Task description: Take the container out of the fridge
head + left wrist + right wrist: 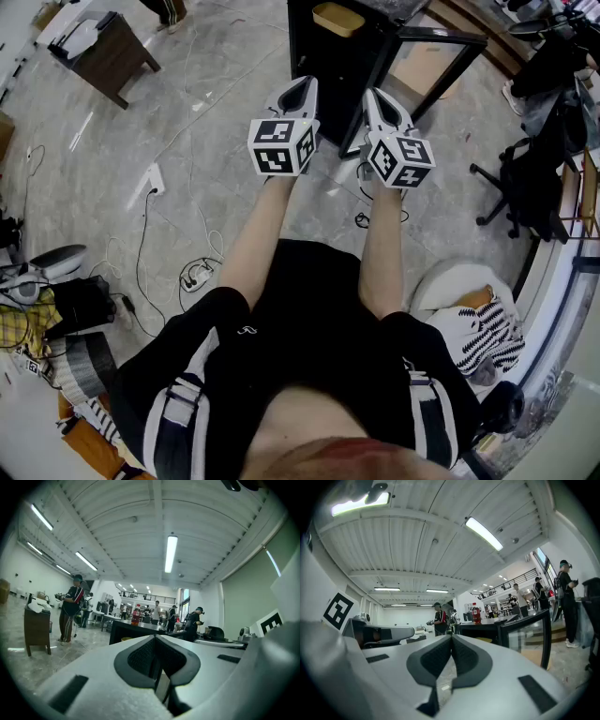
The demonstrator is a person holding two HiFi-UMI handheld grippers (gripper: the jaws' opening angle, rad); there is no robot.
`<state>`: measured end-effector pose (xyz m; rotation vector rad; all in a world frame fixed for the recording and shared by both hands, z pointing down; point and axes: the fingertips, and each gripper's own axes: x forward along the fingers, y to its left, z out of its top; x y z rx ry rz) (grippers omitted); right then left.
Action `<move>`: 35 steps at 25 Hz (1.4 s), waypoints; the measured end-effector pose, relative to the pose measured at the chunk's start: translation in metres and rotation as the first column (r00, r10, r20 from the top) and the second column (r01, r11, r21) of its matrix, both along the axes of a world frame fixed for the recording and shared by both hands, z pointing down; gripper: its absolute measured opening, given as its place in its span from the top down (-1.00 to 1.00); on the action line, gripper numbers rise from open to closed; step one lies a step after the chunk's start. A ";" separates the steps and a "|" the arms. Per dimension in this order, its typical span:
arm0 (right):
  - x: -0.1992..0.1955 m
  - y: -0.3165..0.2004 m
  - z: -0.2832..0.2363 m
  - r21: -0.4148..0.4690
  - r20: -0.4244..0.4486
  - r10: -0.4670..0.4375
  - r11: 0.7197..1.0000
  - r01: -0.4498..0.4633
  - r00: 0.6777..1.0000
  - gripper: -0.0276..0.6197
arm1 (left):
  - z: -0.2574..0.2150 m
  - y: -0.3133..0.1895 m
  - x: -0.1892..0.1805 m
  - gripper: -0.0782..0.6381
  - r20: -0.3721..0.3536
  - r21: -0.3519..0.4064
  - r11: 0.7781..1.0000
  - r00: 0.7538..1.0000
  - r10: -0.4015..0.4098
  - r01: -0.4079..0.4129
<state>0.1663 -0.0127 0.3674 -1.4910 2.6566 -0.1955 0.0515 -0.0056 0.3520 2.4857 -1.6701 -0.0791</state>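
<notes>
**A:** Entry: state of both tools?

**B:** The left tool (304, 84) has its jaws pressed together with nothing between them. The right tool (374, 95) is the same, closed and empty. They are held side by side, pointing to 12 o'clock.

**A:** Where is the container?

**B:** The container (337, 19) is tan and shallow, at 12 o'clock. As far as I can judge it sits in the dark open front of the fridge (314, 84). It is well apart from both tools. The door (441, 37) is swung out toward 1 o'clock.

**A:** Step in hand?

**B:** Judged to be the approach; the reach has not begun.
- Walk in first. A cable (361, 220) loops on the floor just ahead, so step over it.
- Open the jaws before entering the fridge, not inside it.
- Keep the right tool off the door's edge, since that side is the tight one.
- Come in level and take the container by its near rim or wall.
- I cannot tell whether it has a lid or contents, so assume it is full.
- Draw it straight back toward 6 o'clock without tilting.
</notes>
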 end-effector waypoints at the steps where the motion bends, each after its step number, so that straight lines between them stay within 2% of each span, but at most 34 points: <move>1: -0.001 0.001 0.001 -0.003 -0.003 -0.003 1.000 0.003 1.000 0.88 | 0.002 0.001 -0.001 0.75 0.002 -0.004 1.000 1.000 -0.002 0.002; 8: -0.001 -0.008 -0.003 0.012 0.056 0.025 1.000 -0.025 0.998 0.88 | 0.002 -0.002 -0.011 0.75 0.023 -0.004 1.000 1.000 -0.017 0.017; 15: -0.019 -0.019 -0.003 0.001 0.059 0.006 1.000 -0.006 0.998 0.88 | 0.004 -0.008 -0.035 0.75 0.032 -0.020 0.998 0.998 -0.054 0.055; 19: -0.040 -0.030 0.002 -0.016 0.072 -0.007 1.000 0.008 0.997 0.88 | 0.011 -0.015 -0.047 0.75 0.100 -0.016 0.998 0.994 -0.053 0.055; 22: -0.058 -0.050 0.005 -0.026 0.048 -0.030 0.999 0.031 0.998 0.88 | 0.014 -0.035 -0.052 0.75 0.122 -0.021 0.999 0.991 -0.046 0.049; 26: -0.051 -0.058 0.020 -0.036 0.027 -0.026 0.999 0.027 0.999 0.88 | 0.027 -0.048 -0.049 0.75 0.102 -0.031 0.998 0.994 -0.050 0.053; 31: -0.038 -0.099 0.027 -0.044 0.053 0.055 0.998 -0.053 0.997 0.88 | 0.035 -0.088 -0.052 0.75 0.134 -0.005 1.000 0.991 -0.012 0.013; 35: -0.046 -0.139 0.031 -0.047 0.061 0.082 0.996 -0.080 0.995 0.88 | 0.038 -0.127 -0.060 0.75 0.169 0.010 1.000 0.986 0.007 -0.009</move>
